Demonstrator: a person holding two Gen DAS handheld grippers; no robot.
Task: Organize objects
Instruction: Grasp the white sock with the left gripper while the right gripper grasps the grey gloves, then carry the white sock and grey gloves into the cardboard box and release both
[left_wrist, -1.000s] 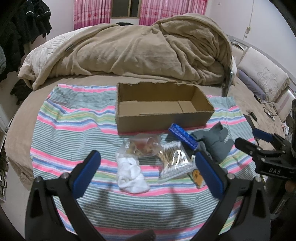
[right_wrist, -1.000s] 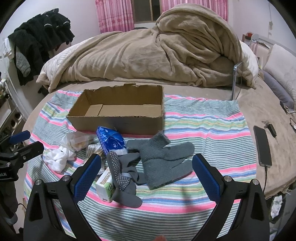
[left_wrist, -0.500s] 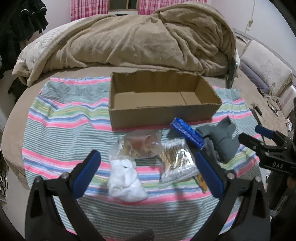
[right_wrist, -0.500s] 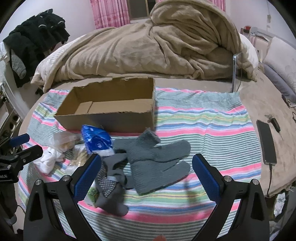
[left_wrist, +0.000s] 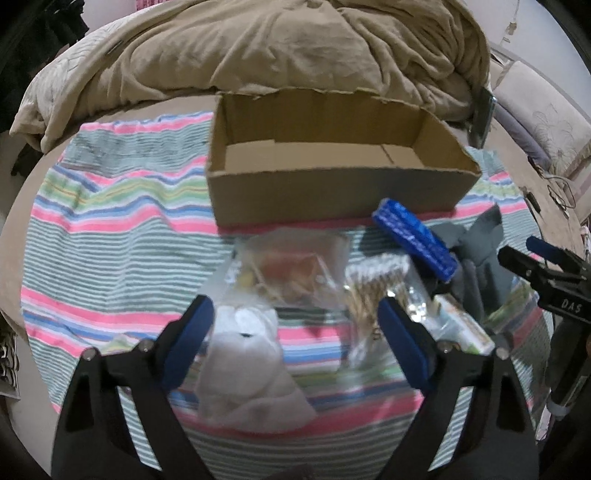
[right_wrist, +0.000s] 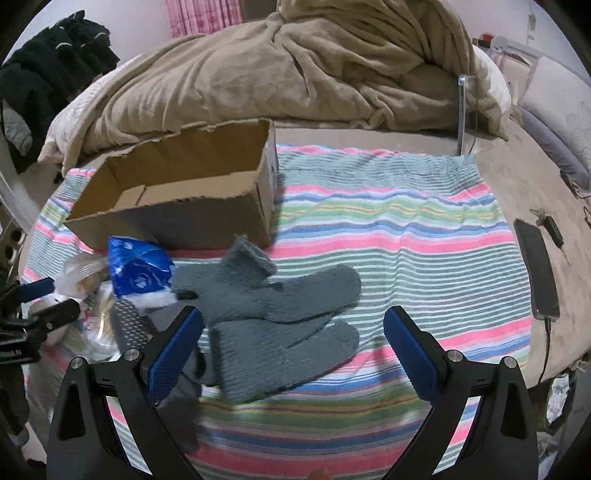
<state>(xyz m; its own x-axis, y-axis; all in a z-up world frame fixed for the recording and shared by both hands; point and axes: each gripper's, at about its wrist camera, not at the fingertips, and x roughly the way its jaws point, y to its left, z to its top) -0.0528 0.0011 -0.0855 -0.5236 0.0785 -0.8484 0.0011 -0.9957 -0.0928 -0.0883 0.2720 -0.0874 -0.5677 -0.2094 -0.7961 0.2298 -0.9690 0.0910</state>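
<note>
An open brown cardboard box (left_wrist: 332, 192) (right_wrist: 184, 210) stands on the striped towel (left_wrist: 110, 236). In front of it lie a white cloth bundle (left_wrist: 247, 365), a clear bag of brownish bits (left_wrist: 291, 266), a bag of cotton swabs (left_wrist: 373, 295), a blue packet (left_wrist: 413, 236) (right_wrist: 138, 271) and grey knitted socks (right_wrist: 280, 306). My left gripper (left_wrist: 295, 332) hangs low over the white bundle, which lies between its closing jaws; the pads are not touching it. My right gripper (right_wrist: 293, 343) is open just above the grey socks.
A rumpled tan blanket (right_wrist: 295, 66) fills the bed behind the box. A dark phone (right_wrist: 535, 273) on a cable lies at the right edge. A small green-and-white carton (left_wrist: 461, 328) and a dotted grey sock (right_wrist: 129, 325) lie among the items. Dark clothes (right_wrist: 48, 74) hang at the left.
Both grippers have sunk closer to the items on the towel. The left jaws have narrowed a little over the white bundle. The items themselves have not moved.
</note>
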